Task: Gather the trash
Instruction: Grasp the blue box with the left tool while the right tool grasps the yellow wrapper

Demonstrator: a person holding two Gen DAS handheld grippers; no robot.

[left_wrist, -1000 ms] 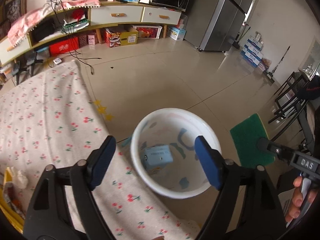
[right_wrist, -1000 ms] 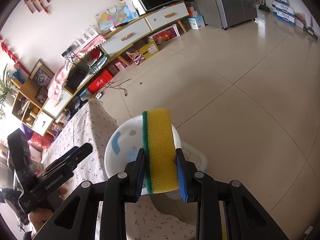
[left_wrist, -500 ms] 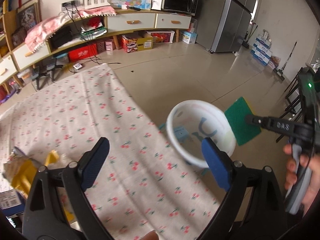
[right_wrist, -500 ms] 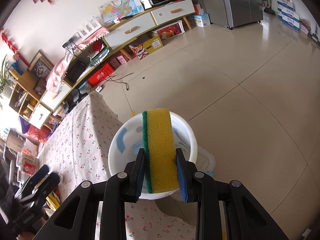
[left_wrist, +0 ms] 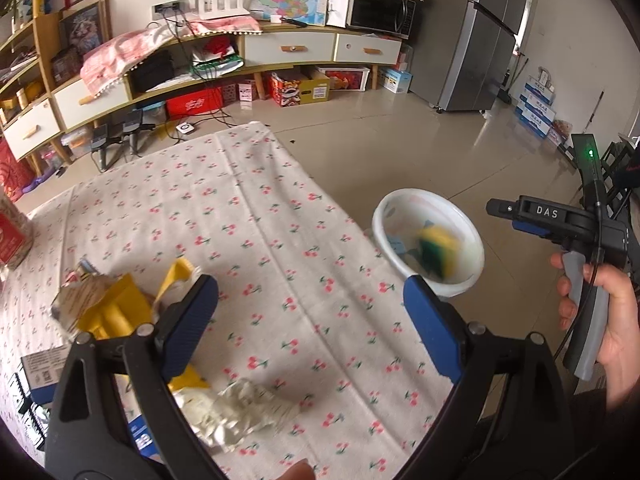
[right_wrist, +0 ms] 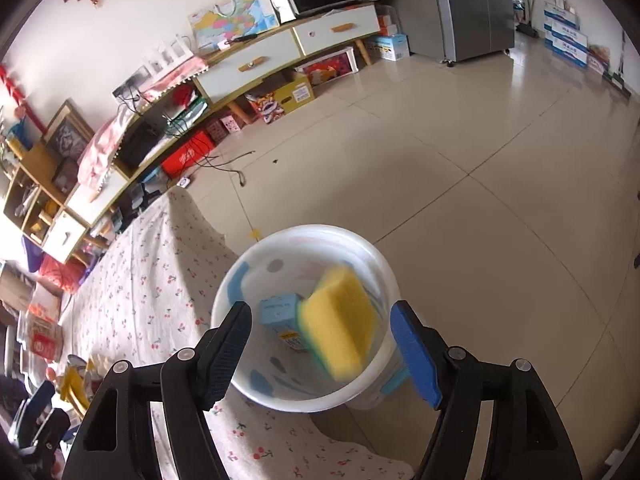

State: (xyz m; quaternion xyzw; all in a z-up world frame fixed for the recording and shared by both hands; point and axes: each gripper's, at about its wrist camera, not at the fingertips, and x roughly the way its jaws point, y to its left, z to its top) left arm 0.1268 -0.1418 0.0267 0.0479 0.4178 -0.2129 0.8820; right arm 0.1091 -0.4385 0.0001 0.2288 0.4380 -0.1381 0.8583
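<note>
A white bin (right_wrist: pixel 308 396) stands on the floor beside the table; it also shows in the left wrist view (left_wrist: pixel 472 240). A yellow and green sponge (right_wrist: pixel 340 320) is blurred inside the bin, over a small blue box (right_wrist: pixel 278 308). My right gripper (right_wrist: pixel 324 344) is open and empty just above the bin. My left gripper (left_wrist: pixel 310 320) is open and empty over the cherry-print tablecloth (left_wrist: pixel 260 220). A torn yellow and silver wrapper (left_wrist: pixel 108 304) lies by its left finger. A crumpled silver wrapper (left_wrist: pixel 240 408) lies below it.
A blue box (left_wrist: pixel 44 372) lies at the table's left edge and a red can (left_wrist: pixel 10 236) stands further back. A low cabinet (left_wrist: pixel 240 52) with boxes under it lines the far wall. A grey fridge (left_wrist: pixel 480 32) stands at the right. Tiled floor lies around the bin.
My right gripper opened and let go of the sponge, which now falls into the bin. My left gripper swung left, away from the bin, to above the wrappers on the table.
</note>
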